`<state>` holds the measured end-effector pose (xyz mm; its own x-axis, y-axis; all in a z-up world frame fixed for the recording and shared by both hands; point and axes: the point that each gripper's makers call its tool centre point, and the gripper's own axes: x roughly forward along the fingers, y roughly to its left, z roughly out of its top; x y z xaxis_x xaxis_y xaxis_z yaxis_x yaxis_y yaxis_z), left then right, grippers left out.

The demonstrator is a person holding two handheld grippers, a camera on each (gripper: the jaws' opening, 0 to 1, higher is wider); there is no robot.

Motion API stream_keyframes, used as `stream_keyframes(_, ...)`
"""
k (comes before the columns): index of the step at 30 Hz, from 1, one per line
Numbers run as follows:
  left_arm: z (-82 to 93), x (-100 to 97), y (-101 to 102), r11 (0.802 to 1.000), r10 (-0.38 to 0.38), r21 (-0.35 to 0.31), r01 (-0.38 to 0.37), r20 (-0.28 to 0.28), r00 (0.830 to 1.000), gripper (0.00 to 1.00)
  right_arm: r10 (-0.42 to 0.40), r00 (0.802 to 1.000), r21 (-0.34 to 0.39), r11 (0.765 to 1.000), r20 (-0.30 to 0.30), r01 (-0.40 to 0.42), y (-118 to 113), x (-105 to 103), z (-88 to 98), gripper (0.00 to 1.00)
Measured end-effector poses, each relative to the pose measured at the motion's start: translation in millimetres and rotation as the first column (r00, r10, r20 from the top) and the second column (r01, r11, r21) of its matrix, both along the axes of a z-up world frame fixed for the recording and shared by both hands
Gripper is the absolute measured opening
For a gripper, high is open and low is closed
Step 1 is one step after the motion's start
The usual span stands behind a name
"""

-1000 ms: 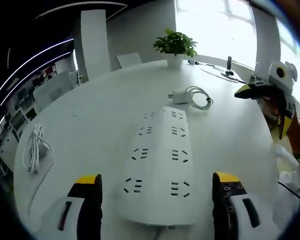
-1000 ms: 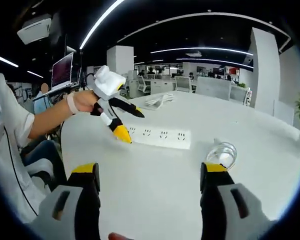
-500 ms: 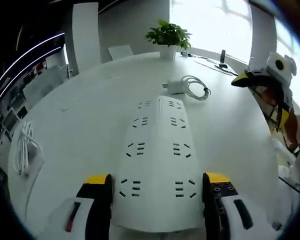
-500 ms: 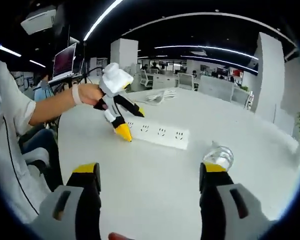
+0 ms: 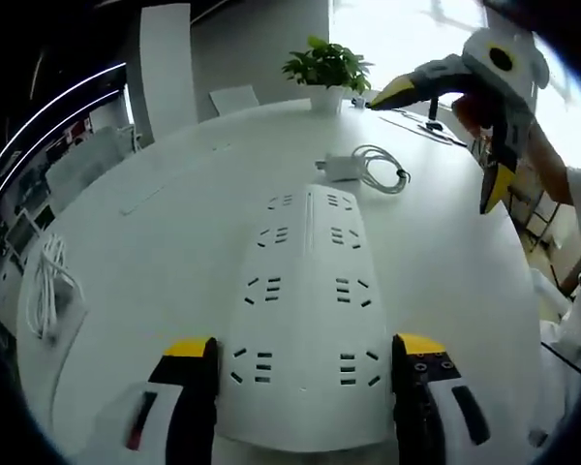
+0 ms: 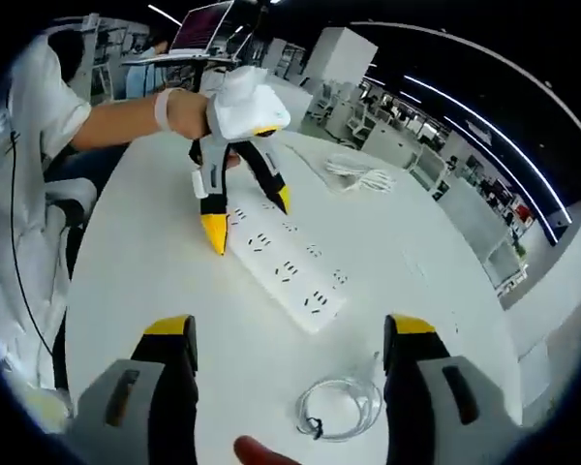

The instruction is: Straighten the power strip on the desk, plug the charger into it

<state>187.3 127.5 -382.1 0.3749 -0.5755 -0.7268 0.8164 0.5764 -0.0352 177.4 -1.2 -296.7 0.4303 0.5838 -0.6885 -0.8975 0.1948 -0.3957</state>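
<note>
1. The strip (image 5: 308, 320) lies flat on the white desk (image 5: 155, 242), its long axis running straight away from the left gripper (image 5: 305, 360) toward the charger (image 5: 341, 169)
2. The left gripper's jaws stand wide, one on each side of the strip's near end; whether they touch its edges I cannot tell
3. The charger sits just past the strip's far end, its coiled cable (image 5: 380, 180) beside it on the side away from the strip
4. A potted plant (image 5: 327, 76) stands well beyond the charger, and a bundle of white cord (image 5: 46, 291) lies far off to the strip's left
5. In the right gripper view the strip (image 6: 281, 267) runs on a diagonal, and the left gripper (image 6: 247, 218) straddles its far end
6. The right gripper (image 6: 289, 347) hangs above the desk with jaws wide and nothing between them, the coiled cable (image 6: 344, 407) just below
</note>
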Motion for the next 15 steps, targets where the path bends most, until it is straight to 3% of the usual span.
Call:
stream_keyframes(2, 0.4, 1.1, 0, 1.000, -0.002, -0.008, 0.002, 0.004, 1.000, 0.75, 0.039, 0.999, -0.036, 0.999, -0.017, -0.039, 5, 8, -5.3, 0.78)
stream_keyframes(5, 0.7, 1.4, -1, 1.000, -0.004, -0.009, 0.004, 0.003, 1.000, 0.75, 0.013, 0.999, -0.116, 0.993, -0.048, -0.019, 4, 27, -17.5, 0.78)
stream_keyframes(9, 0.3, -1.1, 0, 1.000, -0.005, -0.006, 0.005, 0.007, 1.000, 0.75, 0.044, 0.992, -0.178, 0.982, -0.114, -0.064, 9, 39, -34.3, 0.79)
stream_keyframes(11, 0.2, -2.2, 0, 1.000, -0.005, -0.007, 0.005, 0.009, 1.000, 0.75, 0.073, 0.989, -0.231, 0.968, -0.130, -0.102, 11, 46, -41.8, 0.79)
stream_keyframes(15, -0.3, -3.6, 0, 1.000, -0.006, -0.007, 0.006, 0.007, 1.000, 0.75, 0.105, 0.983, -0.270, 0.952, -0.150, -0.143, 23, 56, -48.7, 0.79)
